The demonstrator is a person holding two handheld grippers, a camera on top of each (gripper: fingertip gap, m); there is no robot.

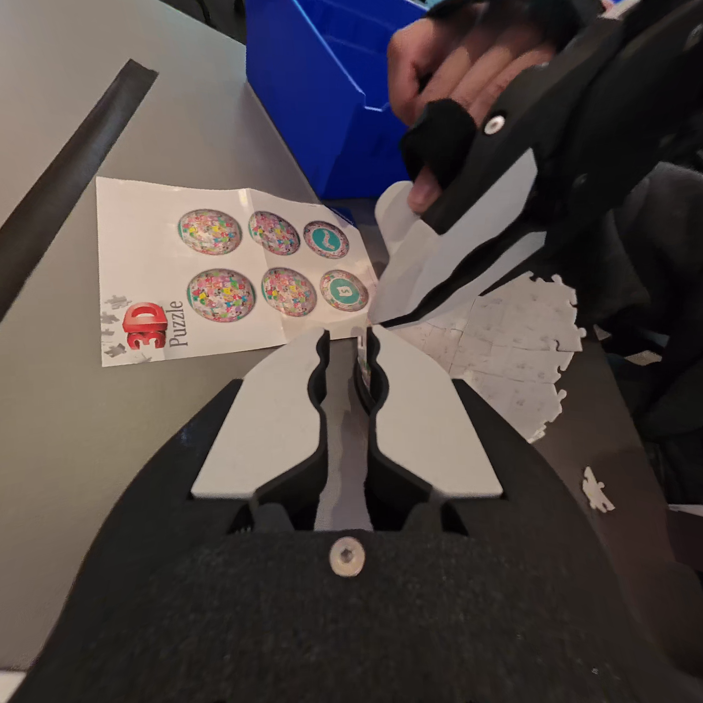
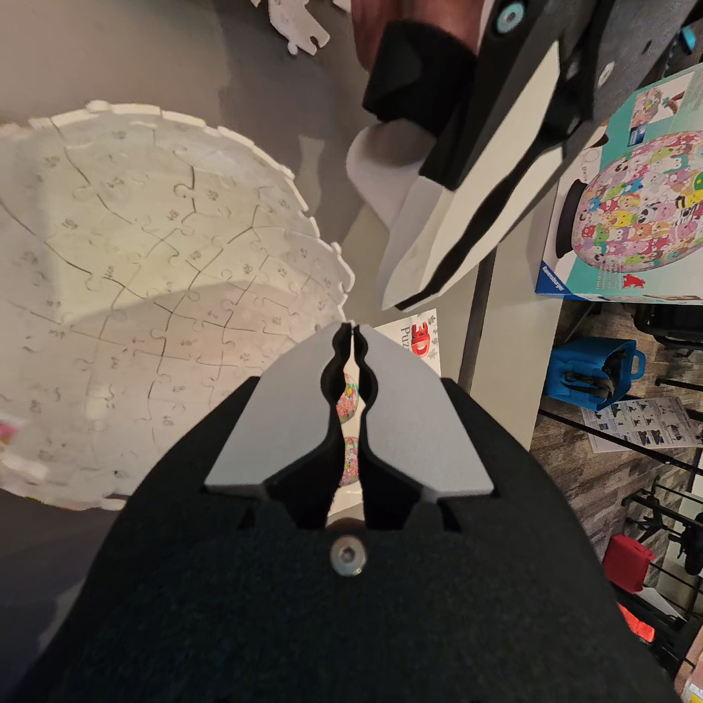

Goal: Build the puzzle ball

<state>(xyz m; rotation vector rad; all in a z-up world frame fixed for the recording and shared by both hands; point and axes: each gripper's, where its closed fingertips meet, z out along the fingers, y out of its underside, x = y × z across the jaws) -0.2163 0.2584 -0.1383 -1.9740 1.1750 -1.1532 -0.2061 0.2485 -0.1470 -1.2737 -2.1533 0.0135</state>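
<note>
My left fingers (image 1: 347, 338) stand apart above the printed leaflet (image 1: 152, 247); right fingers (image 2: 352, 328) pressed together beside the puzzle ball (image 2: 152, 247).

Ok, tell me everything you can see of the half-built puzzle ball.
The half-built puzzle ball is a curved shell of interlocked pieces, showing its matte white inner side with small grey markings on each piece. Its rim is jagged with tabs. Colour peeks at the lower-left edge. The right gripper reaches its rim, fingertips closed together; whether it is pinching the edge is unclear.

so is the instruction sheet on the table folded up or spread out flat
Spread out flat. The instruction sheet lies open on the grey table, printed side up, a single fold crease running across it between the ball pictures.
</note>
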